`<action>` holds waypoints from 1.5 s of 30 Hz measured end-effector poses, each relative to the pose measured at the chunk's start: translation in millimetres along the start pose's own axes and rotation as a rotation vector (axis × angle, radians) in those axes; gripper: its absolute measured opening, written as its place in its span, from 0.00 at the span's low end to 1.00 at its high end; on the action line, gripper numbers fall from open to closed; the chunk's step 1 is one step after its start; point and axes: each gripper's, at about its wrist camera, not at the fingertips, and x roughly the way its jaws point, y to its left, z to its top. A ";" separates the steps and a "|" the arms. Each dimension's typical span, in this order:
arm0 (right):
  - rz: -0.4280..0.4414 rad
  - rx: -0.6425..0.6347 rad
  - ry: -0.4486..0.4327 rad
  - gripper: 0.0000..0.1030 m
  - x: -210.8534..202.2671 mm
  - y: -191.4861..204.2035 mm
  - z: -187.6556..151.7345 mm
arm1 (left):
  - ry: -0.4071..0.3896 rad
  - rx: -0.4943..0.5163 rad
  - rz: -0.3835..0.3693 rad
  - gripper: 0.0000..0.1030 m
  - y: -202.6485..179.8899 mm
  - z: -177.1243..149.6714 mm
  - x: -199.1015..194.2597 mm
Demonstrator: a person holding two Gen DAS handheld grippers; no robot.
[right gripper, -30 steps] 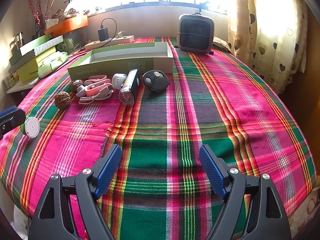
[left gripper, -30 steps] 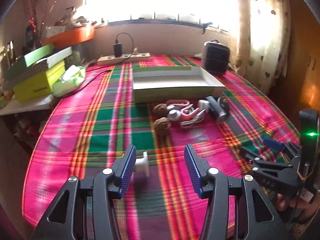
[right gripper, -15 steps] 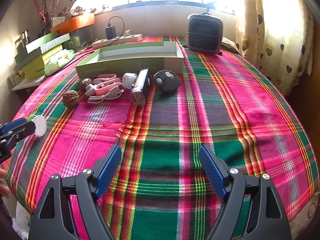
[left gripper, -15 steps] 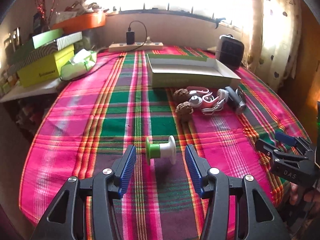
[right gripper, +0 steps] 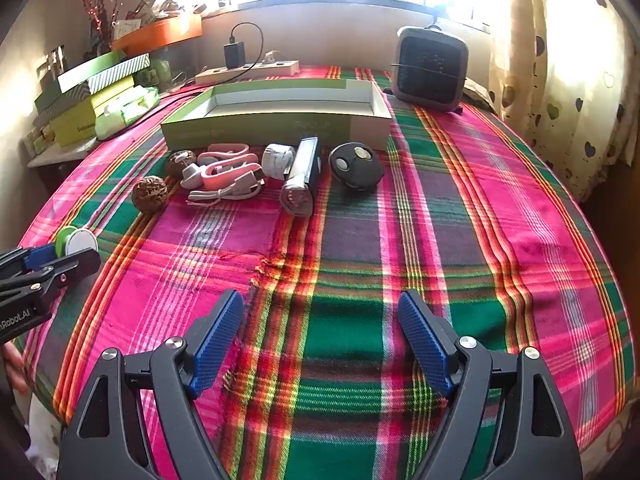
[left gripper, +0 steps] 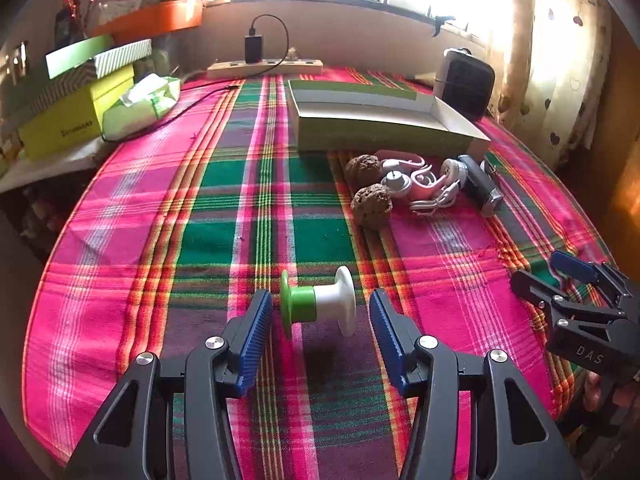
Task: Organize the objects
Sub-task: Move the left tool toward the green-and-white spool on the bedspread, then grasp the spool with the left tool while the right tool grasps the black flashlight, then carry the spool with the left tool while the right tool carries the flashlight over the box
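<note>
While the spool [left gripper: 318, 301] was a pale blur beside the left claw's [left gripper: 320, 312] inner finger 1.0 s ago, it is now lying sharp and on its side between the 2 blue pads, green flange toward the left pad, white flange toward the right, touching neither. The left claw is standing released, and the plaid bench [left gripper: 208, 240] is filling more of its view than before, with the far clutter sitting higher in the frame. The right claw [right gripper: 320, 340] is hanging released over bare cloth near the bench's front edge, much as it was 0.5 s ago, gripping nothing.

Just in front of the open green box [right gripper: 280, 128], 2 walnuts [right gripper: 149, 199], a pink cable bundle [right gripper: 228, 172], a white charger [right gripper: 278, 160], a grey torch [right gripper: 301, 182] and a black round gadget [right gripper: 356, 164] are lying in a row.

Lettering reading "DAS" is showing on the right claw's body in the left view, and "Robot.AI" on the left claw's body in the right view. Print on the yellow box [left gripper: 72, 120] is too small to read.
</note>
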 end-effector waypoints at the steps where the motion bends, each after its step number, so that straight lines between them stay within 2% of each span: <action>1: -0.002 0.000 0.000 0.78 0.9 0.4 1.3 | -0.002 -0.002 -0.001 0.47 0.4 0.8 0.6; 3: -0.004 0.002 0.002 0.78 2.6 -0.1 3.7 | -0.004 0.000 -0.001 0.45 0.6 2.8 2.1; 7: -0.005 0.000 0.011 0.78 7.0 1.0 10.2 | -0.004 0.000 -0.001 0.30 2.5 9.5 7.7; 13: 0.001 0.002 -0.005 0.76 9.5 1.5 23.9 | -0.012 0.017 -0.017 0.30 1.7 16.4 14.2; 16: 0.001 0.001 -0.009 0.69 13.4 2.2 32.6 | -0.011 0.017 -0.023 0.30 1.3 21.6 18.5; 25: 0.026 0.009 0.025 0.57 34.9 3.4 51.5 | -0.010 0.035 -0.034 0.30 -1.5 35.9 32.3; 31: 0.041 0.009 0.044 0.42 45.8 3.0 61.8 | -0.007 0.045 -0.036 0.30 -2.8 43.8 38.7; 45: 0.058 -0.003 0.058 0.26 58.8 4.2 73.3 | 0.008 0.056 -0.040 0.30 -2.8 51.0 44.1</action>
